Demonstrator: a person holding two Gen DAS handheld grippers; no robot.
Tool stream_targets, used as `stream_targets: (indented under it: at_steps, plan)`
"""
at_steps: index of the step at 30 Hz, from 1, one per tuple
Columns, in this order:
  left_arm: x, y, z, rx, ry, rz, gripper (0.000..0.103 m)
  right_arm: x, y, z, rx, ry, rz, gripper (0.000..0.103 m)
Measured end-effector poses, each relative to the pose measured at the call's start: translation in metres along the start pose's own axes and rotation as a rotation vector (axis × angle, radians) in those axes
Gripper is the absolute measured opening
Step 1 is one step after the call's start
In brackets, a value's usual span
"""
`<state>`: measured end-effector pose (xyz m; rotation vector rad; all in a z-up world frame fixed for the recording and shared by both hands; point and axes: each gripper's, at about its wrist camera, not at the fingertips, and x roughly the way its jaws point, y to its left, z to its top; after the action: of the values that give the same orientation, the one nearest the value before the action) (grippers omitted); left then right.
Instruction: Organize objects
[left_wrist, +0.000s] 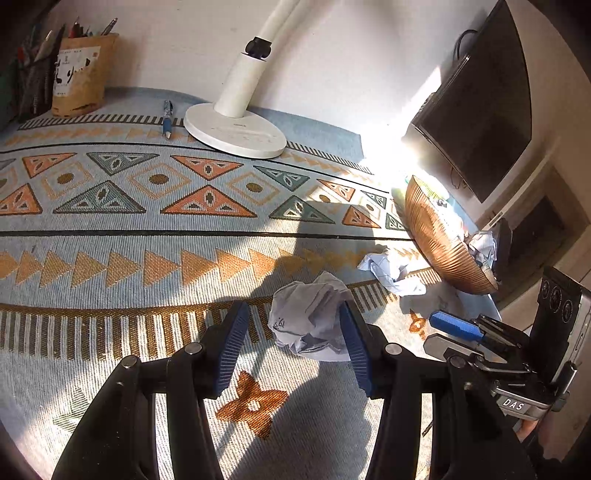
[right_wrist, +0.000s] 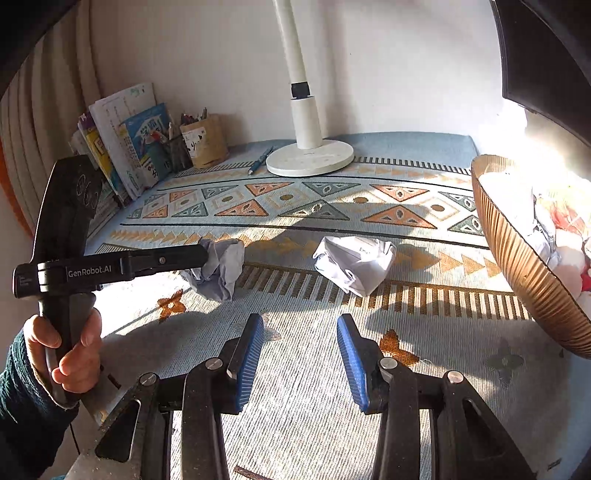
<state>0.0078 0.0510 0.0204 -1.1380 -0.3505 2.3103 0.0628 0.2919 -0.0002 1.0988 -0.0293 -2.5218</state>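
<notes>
My left gripper (left_wrist: 295, 347) stands open around a crumpled grey paper ball (left_wrist: 310, 321) on the patterned table mat (left_wrist: 147, 236); the right pad looks to be touching the paper, the left pad is clear of it. I judge the step in hand is picking this ball up to drop it in the ribbed brown bowl (left_wrist: 443, 243) at the far right, which already holds scrunched paper. Next move calls for closing on the ball, lifting, then carrying right over the bowl's rim. A second, whiter paper wad (left_wrist: 391, 273) lies on the mat between the ball and the bowl, near the bowl's side. My right gripper (right_wrist: 301, 354) hovers open over bare mat, holding nothing, with that white wad beyond its tips. The right wrist view shows what the left cannot: my left hand (right_wrist: 70, 350) on the handle, the grey ball partly hidden behind the left tool's finger, and a row of books (right_wrist: 125, 147) at the far left. Both views show the white lamp base (left_wrist: 236, 129), a pen (left_wrist: 168, 118) beside it and a pencil holder (left_wrist: 85, 74).
</notes>
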Motion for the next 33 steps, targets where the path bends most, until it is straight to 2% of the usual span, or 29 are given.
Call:
stream_targets:
  at_steps: [2, 3, 5, 7, 8, 10, 12, 15, 17, 18, 19, 20, 21, 22, 28, 31, 33]
  plan:
    - [0.000, -0.004, -0.002, 0.023, 0.004, -0.008, 0.048, -0.009, -0.001, -0.001, 0.014, -0.036, -0.005, 0.042]
    - [0.000, -0.006, -0.003, 0.035, 0.003, -0.016, 0.049, -0.012, -0.001, -0.001, 0.017, -0.050, -0.024, 0.047]
    - [-0.001, -0.010, -0.004, 0.059, 0.010, -0.055, 0.058, -0.014, -0.004, 0.004, 0.038, -0.066, -0.075, 0.086]
    - [-0.004, -0.017, -0.006, 0.091, 0.005, -0.067, 0.092, -0.012, -0.009, 0.011, 0.061, -0.078, -0.069, 0.088]
    - [-0.007, -0.020, -0.006, 0.103, -0.017, -0.038, 0.099, -0.007, -0.012, 0.016, 0.076, -0.067, -0.062, 0.088]
    - [-0.008, -0.027, -0.007, 0.136, -0.041, 0.004, 0.102, 0.010, -0.018, 0.027, 0.105, -0.016, -0.066, 0.088]
    - [0.001, -0.032, -0.006, 0.153, -0.002, 0.042, 0.102, 0.030, -0.024, 0.036, 0.129, 0.028, -0.070, 0.088]
    - [0.016, -0.042, -0.003, 0.203, 0.041, 0.109, 0.101, 0.054, -0.034, 0.040, 0.192, 0.079, -0.023, 0.080]
    - [0.023, -0.046, -0.001, 0.219, 0.053, 0.134, 0.098, 0.061, -0.038, 0.039, 0.222, 0.095, 0.002, 0.069]
    - [0.026, -0.046, -0.001, 0.222, 0.066, 0.133, 0.084, 0.059, -0.037, 0.040, 0.214, 0.082, -0.016, 0.065]
    - [0.031, -0.044, 0.000, 0.218, 0.093, 0.127, 0.068, 0.058, -0.037, 0.041, 0.212, 0.075, -0.009, 0.052]
    - [0.036, -0.043, -0.001, 0.213, 0.115, 0.126, 0.059, 0.060, -0.037, 0.040, 0.216, 0.080, 0.017, 0.027]
    - [0.037, -0.042, -0.001, 0.212, 0.120, 0.125, 0.048, 0.064, -0.039, 0.039, 0.227, 0.102, 0.040, 0.025]
    - [0.035, -0.042, 0.000, 0.209, 0.110, 0.116, 0.046, 0.064, -0.040, 0.038, 0.236, 0.101, 0.047, 0.024]
    - [0.023, -0.052, 0.002, 0.210, 0.067, 0.096, 0.044, 0.028, -0.030, 0.033, 0.185, -0.019, 0.076, 0.024]
    - [0.014, -0.078, 0.015, 0.230, 0.025, 0.040, 0.044, -0.006, -0.025, 0.034, 0.150, -0.088, 0.034, 0.024]
    - [0.010, -0.104, 0.031, 0.273, -0.010, 0.007, 0.044, -0.042, -0.026, 0.043, 0.101, -0.172, -0.028, 0.024]
